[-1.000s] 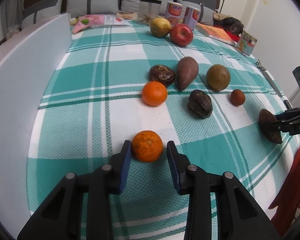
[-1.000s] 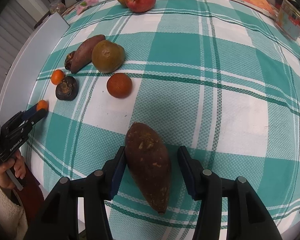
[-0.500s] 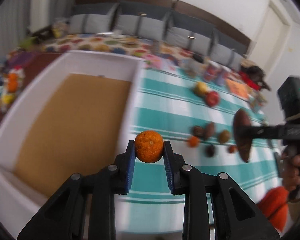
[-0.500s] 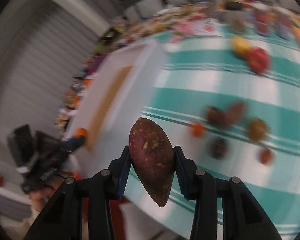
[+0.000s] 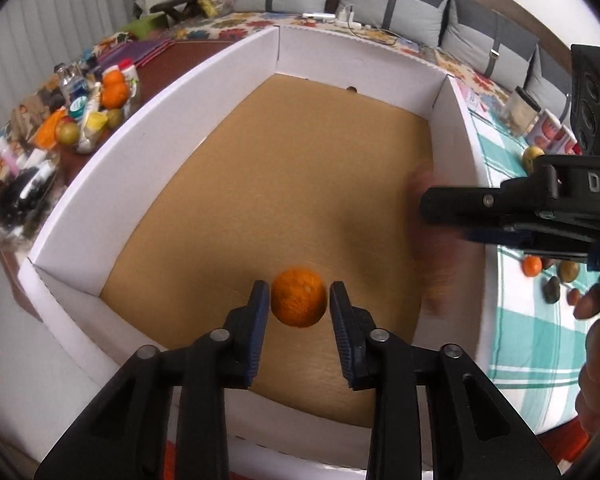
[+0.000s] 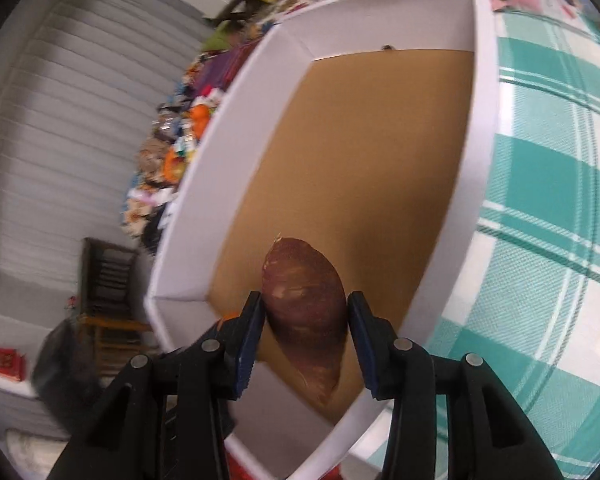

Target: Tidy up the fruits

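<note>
A small orange (image 5: 298, 296) hangs between the fingers of my left gripper (image 5: 299, 308), low over the brown floor of a white-walled box (image 5: 204, 92). The jaws are opening and thin gaps show on both sides of the fruit. My right gripper (image 6: 305, 320) is over the near end of the same box (image 6: 480, 120), with a reddish-brown sweet potato (image 6: 304, 312) standing between its jaws. These jaws are opening too, and a slight gap shows at the right pad. In the left wrist view the right gripper (image 5: 424, 208) reaches in from the right, with the sweet potato (image 5: 430, 240) a blurred streak below it.
A teal checked tablecloth (image 6: 548, 160) lies right of the box. On it are an orange (image 5: 532, 266), several dark fruits (image 5: 552, 290) and cans (image 5: 548, 132). Cluttered bottles and fruit (image 5: 100, 108) lie beyond the box's left wall. A hand (image 5: 596, 340) holds the right gripper.
Both grippers lifted their fruit off the table and swung left over the box. The left jaws, tight on the orange half a second ago, have parted from it. The sweet potato now looks loose.
</note>
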`<state>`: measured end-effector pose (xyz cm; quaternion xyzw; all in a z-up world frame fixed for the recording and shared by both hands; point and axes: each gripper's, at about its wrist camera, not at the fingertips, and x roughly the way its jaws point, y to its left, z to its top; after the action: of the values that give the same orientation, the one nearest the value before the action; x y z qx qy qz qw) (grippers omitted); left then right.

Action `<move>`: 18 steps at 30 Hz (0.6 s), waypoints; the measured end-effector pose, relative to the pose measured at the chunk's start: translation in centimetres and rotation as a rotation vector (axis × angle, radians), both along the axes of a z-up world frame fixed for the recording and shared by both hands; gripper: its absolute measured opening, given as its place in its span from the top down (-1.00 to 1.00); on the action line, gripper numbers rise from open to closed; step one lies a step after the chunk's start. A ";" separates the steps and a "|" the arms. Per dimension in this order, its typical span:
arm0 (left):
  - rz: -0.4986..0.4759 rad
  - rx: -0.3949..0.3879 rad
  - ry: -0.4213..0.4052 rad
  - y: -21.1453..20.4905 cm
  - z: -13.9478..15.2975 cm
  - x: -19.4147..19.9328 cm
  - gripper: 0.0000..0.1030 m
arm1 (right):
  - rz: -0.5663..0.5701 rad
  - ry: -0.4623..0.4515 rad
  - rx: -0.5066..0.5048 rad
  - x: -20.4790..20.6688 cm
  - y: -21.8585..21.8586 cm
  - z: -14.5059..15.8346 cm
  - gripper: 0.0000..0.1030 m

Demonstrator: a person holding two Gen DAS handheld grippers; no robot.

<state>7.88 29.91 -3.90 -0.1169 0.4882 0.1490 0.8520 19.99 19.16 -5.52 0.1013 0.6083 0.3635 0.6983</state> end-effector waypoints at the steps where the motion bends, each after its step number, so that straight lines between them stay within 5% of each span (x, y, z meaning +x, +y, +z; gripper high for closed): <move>1: 0.002 0.006 -0.008 0.0 0.2 -0.2 0.19 | -0.006 -0.010 0.012 0.2 -0.4 0.1 0.10; 5: -0.003 0.034 -0.084 -1.3 1.9 -1.0 -0.12 | -0.033 -0.146 0.015 0.1 -2.7 2.5 0.01; 7: -0.020 0.032 -0.145 -2.7 3.0 -1.3 -0.40 | -0.045 -0.241 0.011 -0.3 -5.2 4.6 -0.24; 11: -0.107 -0.019 -0.269 -7.7 4.8 -1.7 -0.59 | -0.097 -0.455 -0.056 -2.4 -12.5 7.7 -0.69; 13: -0.167 -0.050 -0.303 -11.2 4.5 -1.8 -0.65 | -0.152 -0.552 -0.123 -4.0 -17.4 7.8 -0.88; 18: -0.295 -0.038 -0.297 -20.0 0.6 -2.3 -0.65 | -0.324 -0.721 -0.330 -9.5 -28.2 3.9 -0.90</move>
<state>5.56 9.87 -3.26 -0.0810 0.3719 -0.0055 0.9247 10.48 -9.01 -1.62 -0.0513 0.3513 0.1590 0.9212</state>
